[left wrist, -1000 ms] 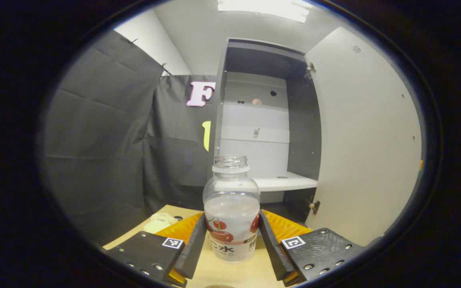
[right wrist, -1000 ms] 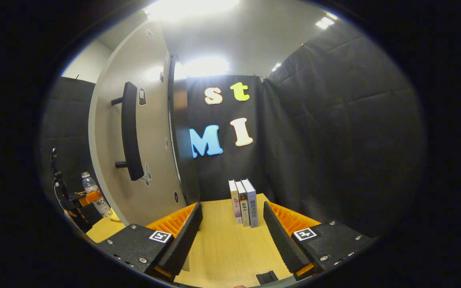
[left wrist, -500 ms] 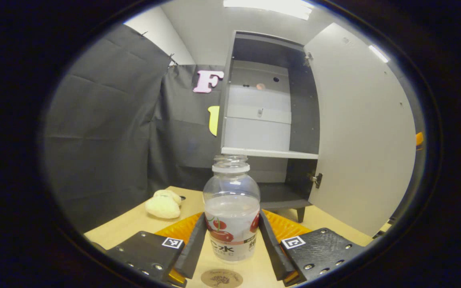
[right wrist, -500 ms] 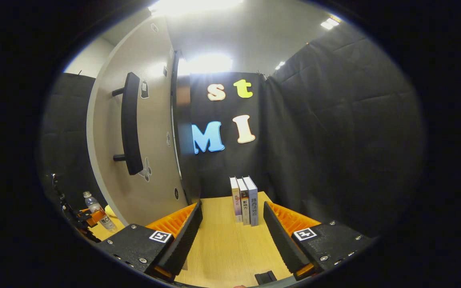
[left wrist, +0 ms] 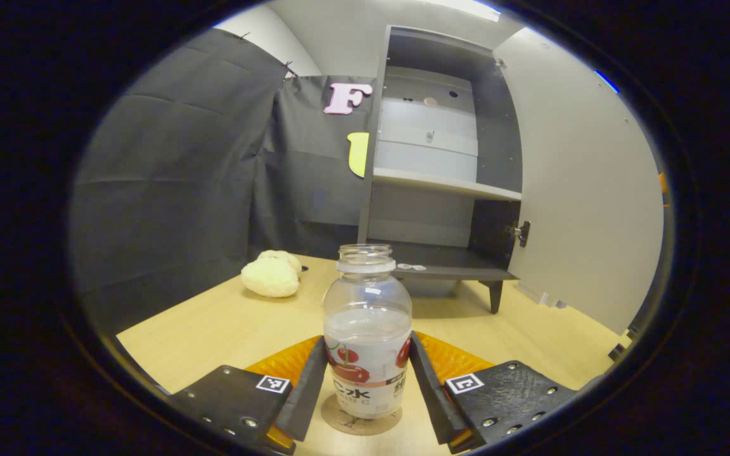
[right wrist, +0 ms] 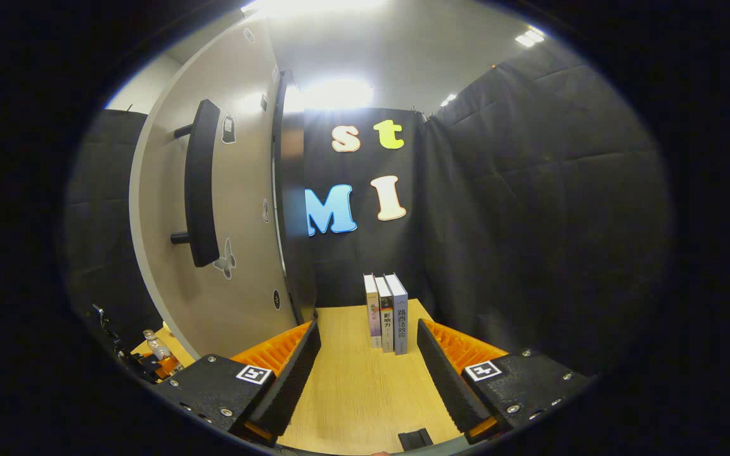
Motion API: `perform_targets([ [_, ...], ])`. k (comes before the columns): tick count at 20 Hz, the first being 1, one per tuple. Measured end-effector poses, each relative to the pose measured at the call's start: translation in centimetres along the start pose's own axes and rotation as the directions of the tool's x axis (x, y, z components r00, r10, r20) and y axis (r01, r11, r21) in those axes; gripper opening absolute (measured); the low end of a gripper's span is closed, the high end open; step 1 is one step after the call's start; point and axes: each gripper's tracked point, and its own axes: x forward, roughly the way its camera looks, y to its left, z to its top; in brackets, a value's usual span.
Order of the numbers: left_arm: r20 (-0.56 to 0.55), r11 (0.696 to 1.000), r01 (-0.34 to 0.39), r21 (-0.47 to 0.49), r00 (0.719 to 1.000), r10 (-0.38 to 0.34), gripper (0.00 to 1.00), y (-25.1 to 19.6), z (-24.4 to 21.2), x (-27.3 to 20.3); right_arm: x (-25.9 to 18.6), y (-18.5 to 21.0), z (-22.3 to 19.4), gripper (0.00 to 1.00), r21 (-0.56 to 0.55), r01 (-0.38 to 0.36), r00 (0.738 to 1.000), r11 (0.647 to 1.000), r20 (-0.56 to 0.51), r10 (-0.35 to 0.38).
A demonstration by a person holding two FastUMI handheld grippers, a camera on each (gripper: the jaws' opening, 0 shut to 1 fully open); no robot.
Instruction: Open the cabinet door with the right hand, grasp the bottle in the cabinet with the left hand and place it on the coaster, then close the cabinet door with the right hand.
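Observation:
In the left gripper view my left gripper [left wrist: 368, 380] is shut on a clear, capless bottle [left wrist: 367, 329] with a cherry label, upright and half full. Its base sits on or just above a round brown coaster [left wrist: 361, 423] on the wooden table. Behind it the grey cabinet [left wrist: 435, 164] stands with its door [left wrist: 583, 190] swung open to the right. In the right gripper view my right gripper [right wrist: 368, 373] is open over the table with nothing between its fingers. The door's outer face and its black handle [right wrist: 200, 183] are to its left. The bottle [right wrist: 157, 347] shows small at far left.
A cream fuzzy lump [left wrist: 271, 275] lies on the table [left wrist: 225, 323] left of the cabinet. Three upright books [right wrist: 386, 313] stand at the back of the table [right wrist: 352, 392] ahead of my right gripper. A small black piece [right wrist: 414, 438] lies near the front edge.
My left gripper has lowered with the bottle from shelf height down to the table, bringing it over the coaster. The right gripper has barely moved.

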Motion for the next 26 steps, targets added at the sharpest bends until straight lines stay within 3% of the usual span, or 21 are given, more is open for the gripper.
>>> perform_targets([
  [8,-0.014,0.998,-0.035,0.042,0.999,0.036,0.78,0.8,-1.1,-0.3,1.0,-0.1,-0.1,0.95,0.017,-0.009,1.0,1.0,-0.005,0.009],
  [9,-0.022,0.998,-0.04,0.046,0.999,0.041,0.73,0.9,-1.3,-0.3,1.1,0.0,-0.1,0.95,0.019,-0.012,1.0,1.0,-0.007,0.012],
  [11,-0.042,0.996,-0.064,0.055,0.997,0.067,0.81,1.4,-1.5,-0.7,1.4,0.0,0.1,0.95,0.019,-0.016,1.0,1.0,-0.002,0.016],
  [12,-0.044,0.996,-0.073,0.058,0.996,0.075,0.89,1.7,-1.4,-1.0,1.4,0.0,0.3,0.95,0.02,-0.019,1.0,1.0,0.001,0.019],
  [13,-0.038,0.995,-0.078,0.061,0.996,0.081,0.86,1.8,-1.1,-1.0,1.5,0.1,0.6,0.94,0.023,-0.022,1.0,0.999,0.006,0.022],
  [15,-0.028,0.994,-0.082,0.068,0.996,0.084,0.89,1.9,-1.0,-0.9,1.8,0.2,1.1,0.95,0.035,-0.032,0.999,0.999,0.021,0.031],
  [16,-0.018,0.994,-0.086,0.075,0.996,0.087,0.83,2.0,-0.8,-1.0,2.0,0.3,1.4,0.95,0.041,-0.037,0.999,0.998,0.027,0.036],
  [24,0.08,0.992,-0.092,0.082,0.993,0.085,0.89,1.7,2.2,-1.1,2.7,0.1,5.0,0.94,0.06,-0.058,0.994,0.997,0.095,0.052],
  [26,0.104,0.993,-0.086,0.078,0.992,0.078,0.86,1.5,3.0,-1.1,2.7,0.0,6.3,0.94,0.061,-0.054,0.993,0.997,0.11,0.047],
])
